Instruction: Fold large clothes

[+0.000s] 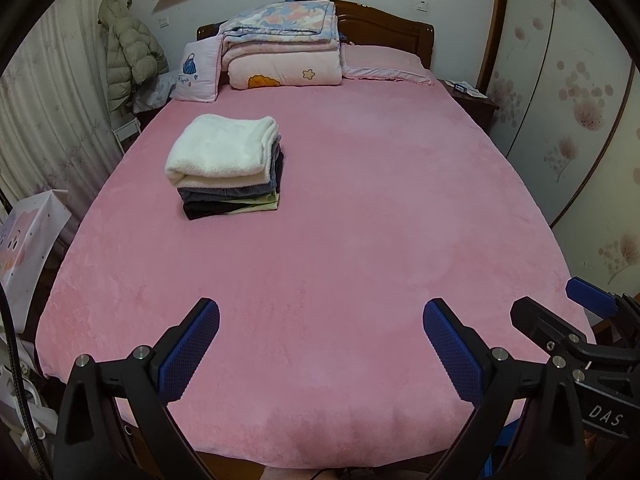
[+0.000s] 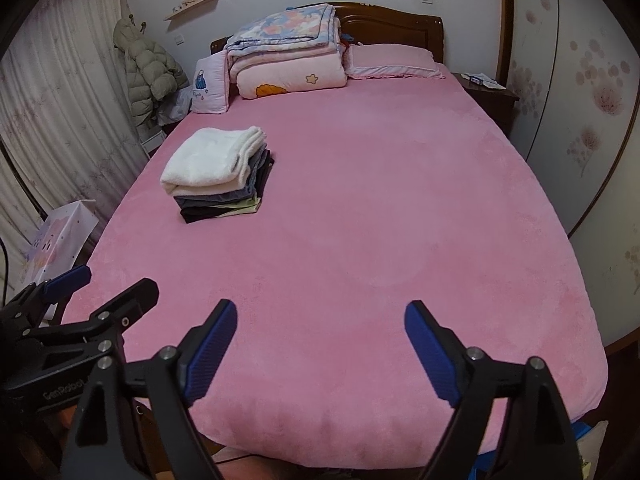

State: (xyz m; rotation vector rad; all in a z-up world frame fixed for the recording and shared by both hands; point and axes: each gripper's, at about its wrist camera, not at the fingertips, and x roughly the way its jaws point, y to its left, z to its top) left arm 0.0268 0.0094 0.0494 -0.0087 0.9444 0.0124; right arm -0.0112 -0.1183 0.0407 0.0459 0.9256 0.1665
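Observation:
A stack of folded clothes (image 1: 226, 166) lies on the left part of the pink bed (image 1: 340, 240), a white fluffy garment on top, grey, black and pale green ones beneath. It also shows in the right wrist view (image 2: 216, 174). My left gripper (image 1: 320, 320) is open and empty above the foot of the bed. My right gripper (image 2: 320, 322) is open and empty beside it, over the same near edge. The right gripper shows at the right of the left wrist view (image 1: 560, 312); the left gripper shows at the left of the right wrist view (image 2: 100, 284).
Folded quilts (image 1: 284, 44) and pillows (image 1: 384, 64) sit against the wooden headboard (image 1: 384, 20). A padded jacket (image 1: 128, 52) hangs by the curtain on the left. A nightstand (image 1: 472, 100) and wardrobe doors (image 1: 568, 100) stand on the right. A paper bag (image 1: 28, 240) stands left of the bed.

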